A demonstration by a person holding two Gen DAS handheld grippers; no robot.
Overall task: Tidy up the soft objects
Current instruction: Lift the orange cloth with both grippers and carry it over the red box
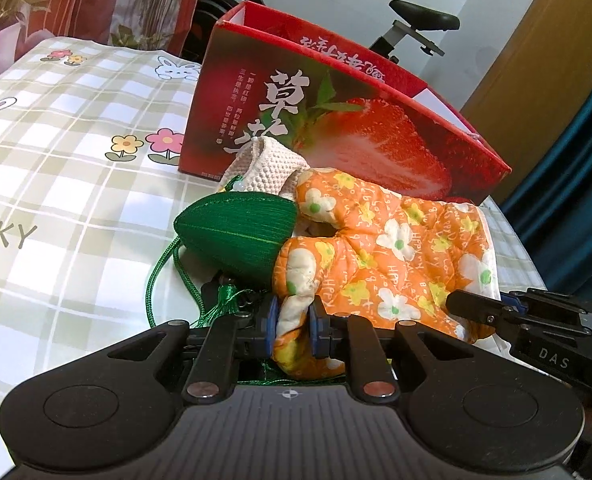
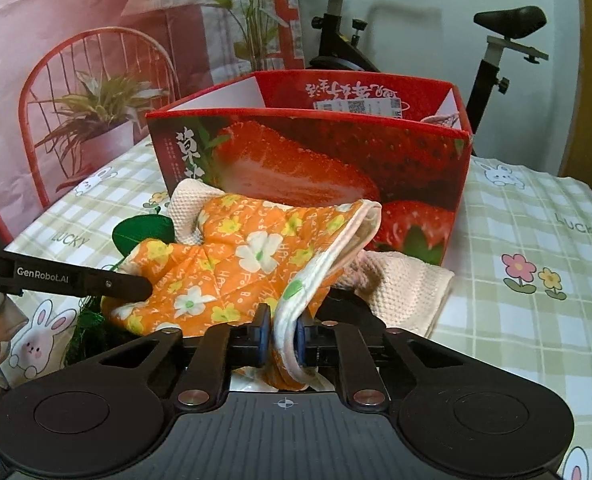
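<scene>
An orange floral oven mitt (image 1: 396, 252) lies in front of an open red strawberry box (image 1: 336, 120). My left gripper (image 1: 292, 326) is shut on the mitt's fingertip end. My right gripper (image 2: 284, 332) is shut on the mitt's white cuff edge (image 2: 320, 276); the mitt (image 2: 232, 256) stretches between them. A green thread-wrapped ornament (image 1: 236, 236) with cord and tassel lies left of the mitt, also in the right wrist view (image 2: 144, 234). A cream waffle cloth (image 2: 400, 288) lies under the mitt, partly hidden. The box (image 2: 308, 156) stands open behind.
The table has a green checked cloth (image 1: 76, 152) with bunnies and flowers. An exercise bike (image 2: 496, 48) stands behind the box. A curtain with a plant print (image 2: 96, 60) hangs at the back left. The right gripper's arm (image 1: 536, 320) shows at right.
</scene>
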